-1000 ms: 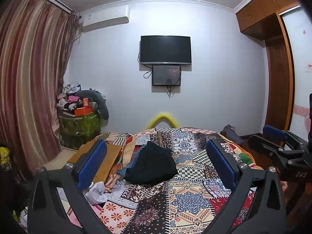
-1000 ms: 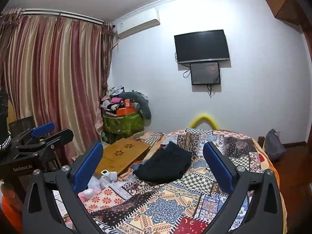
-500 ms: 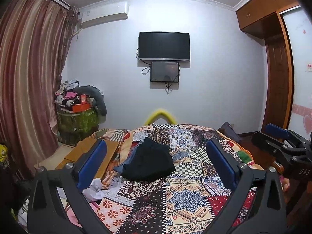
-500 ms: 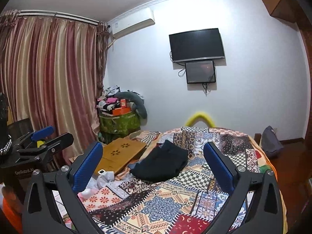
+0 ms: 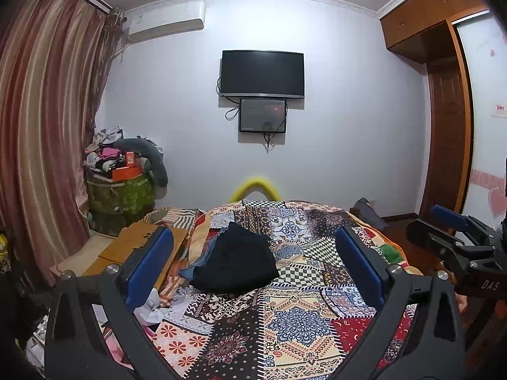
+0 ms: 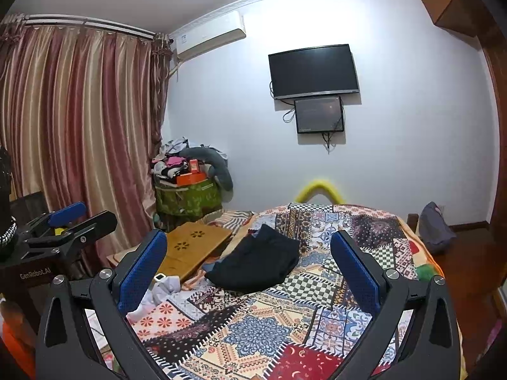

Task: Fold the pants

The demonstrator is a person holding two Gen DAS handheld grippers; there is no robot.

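Now both my tools are spread wide and empty, left tool (image 5: 253, 269) and right tool (image 6: 250, 272), raised a little higher than a second ago. Folded black pants (image 5: 236, 261) lie on the patchwork bedspread (image 5: 304, 319), well ahead, lower in view than before.

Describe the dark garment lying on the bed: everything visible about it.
The dark garment is black or very dark navy, a soft matte fabric, lying in a loosely bunched heap rather than spread flat, with a raised peak at its far end. It rests on the patchwork quilt, toward the quilt's left side and about midway up the bed. A blue, denim-like piece pokes out from beneath its left edge. Neither the left tongs nor the right tongs touch it; both are open and well short of it.
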